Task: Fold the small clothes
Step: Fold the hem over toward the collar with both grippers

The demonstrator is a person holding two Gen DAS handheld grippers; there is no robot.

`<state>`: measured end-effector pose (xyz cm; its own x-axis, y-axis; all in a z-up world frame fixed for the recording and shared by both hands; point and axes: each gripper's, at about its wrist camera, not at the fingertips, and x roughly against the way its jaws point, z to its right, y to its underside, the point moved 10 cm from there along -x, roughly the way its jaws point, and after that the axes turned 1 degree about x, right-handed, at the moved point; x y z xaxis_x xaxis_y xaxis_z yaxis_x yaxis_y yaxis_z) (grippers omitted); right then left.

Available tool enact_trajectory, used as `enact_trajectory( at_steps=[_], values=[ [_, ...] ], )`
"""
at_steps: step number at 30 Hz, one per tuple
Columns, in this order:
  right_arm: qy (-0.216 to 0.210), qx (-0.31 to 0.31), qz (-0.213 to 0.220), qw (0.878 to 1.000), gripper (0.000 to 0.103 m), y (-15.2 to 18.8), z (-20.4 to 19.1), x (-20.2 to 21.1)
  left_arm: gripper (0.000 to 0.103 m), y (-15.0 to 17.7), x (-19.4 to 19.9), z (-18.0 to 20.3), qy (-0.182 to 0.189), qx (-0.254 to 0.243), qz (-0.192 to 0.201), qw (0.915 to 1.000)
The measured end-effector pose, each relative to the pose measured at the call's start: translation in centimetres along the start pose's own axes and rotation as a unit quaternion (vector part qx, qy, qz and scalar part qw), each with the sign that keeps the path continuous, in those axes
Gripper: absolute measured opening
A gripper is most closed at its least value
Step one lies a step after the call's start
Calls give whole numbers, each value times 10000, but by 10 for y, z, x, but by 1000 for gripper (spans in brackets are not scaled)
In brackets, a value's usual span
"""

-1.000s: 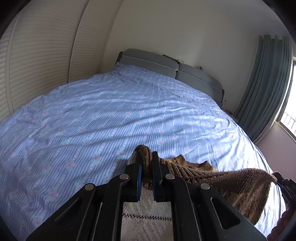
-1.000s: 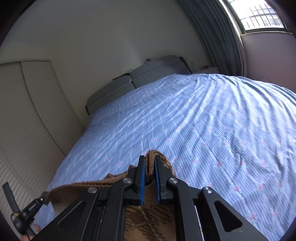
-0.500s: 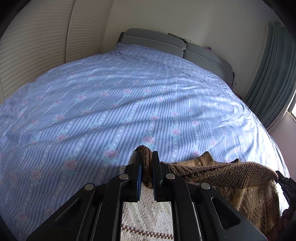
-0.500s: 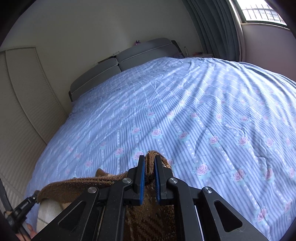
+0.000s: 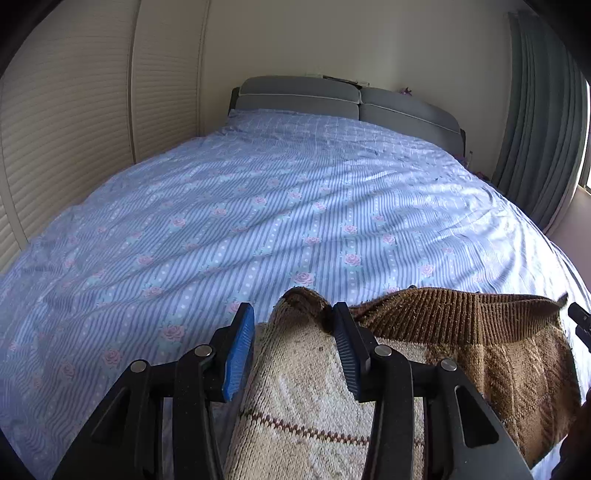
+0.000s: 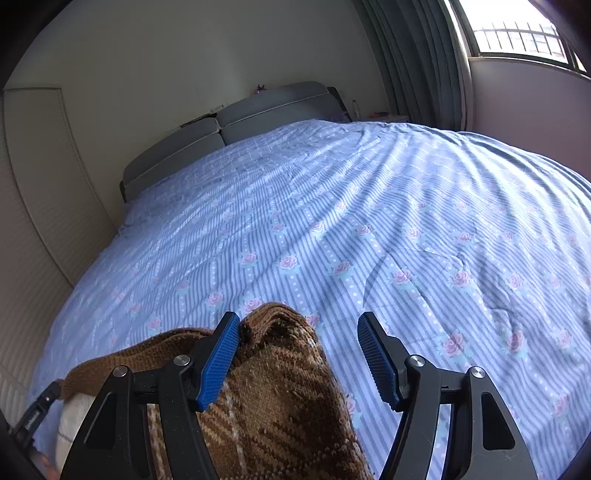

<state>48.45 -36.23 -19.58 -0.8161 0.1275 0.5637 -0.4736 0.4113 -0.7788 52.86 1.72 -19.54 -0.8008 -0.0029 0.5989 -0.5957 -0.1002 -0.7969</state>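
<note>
A small brown and cream knitted sweater [image 5: 461, 332] lies on the blue flowered bedsheet [image 5: 277, 206], near its front edge. My left gripper [image 5: 293, 332] is open, its blue-padded fingers on either side of the sweater's cream left corner. My right gripper [image 6: 299, 350] is open too; the sweater's brown right corner [image 6: 273, 369] lies between its fingers, against the left pad [image 6: 218, 358]. The ribbed brown hem runs between the two grippers. The right gripper's tip shows at the right edge of the left wrist view [image 5: 581, 321].
The bed stretches ahead to a grey padded headboard [image 5: 347, 99]. Slatted cream wardrobe doors [image 5: 74, 129] stand along the left side. Grey-green curtains [image 5: 539, 122] and a window [image 6: 517, 33] are on the right.
Both grippers were shut on the sweater's corners and held it up; they came down toward the bed and have now opened, letting the sweater rest on the sheet.
</note>
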Motion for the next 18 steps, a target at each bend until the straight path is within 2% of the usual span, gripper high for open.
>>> enact_trajectory(
  at_steps=[2, 6, 9, 12, 15, 18],
  values=[
    [-21, 123, 96, 9999, 67, 1, -7, 13, 48, 0, 11, 3, 40, -5, 69, 10000],
    [-312, 432, 164, 9984, 67, 7, -37, 28, 49, 5, 17, 32, 525, -140, -54, 9985],
    [-554, 858, -38, 9948, 67, 19, -68, 25, 50, 14, 12, 64, 954, -374, -261, 9944],
    [-701, 1314, -325, 9883, 67, 39, -94, 16, 54, 25, 1, 88, 1173, -651, -456, 9899],
    [-763, 1688, -652, 9805, 67, 57, -111, 0, 54, 36, -17, 91, 1055, -789, -673, 9890],
    [-464, 1881, -875, 9771, 67, 69, -106, -17, 54, 45, -34, 73, 811, -656, -843, 9910]
  ],
)
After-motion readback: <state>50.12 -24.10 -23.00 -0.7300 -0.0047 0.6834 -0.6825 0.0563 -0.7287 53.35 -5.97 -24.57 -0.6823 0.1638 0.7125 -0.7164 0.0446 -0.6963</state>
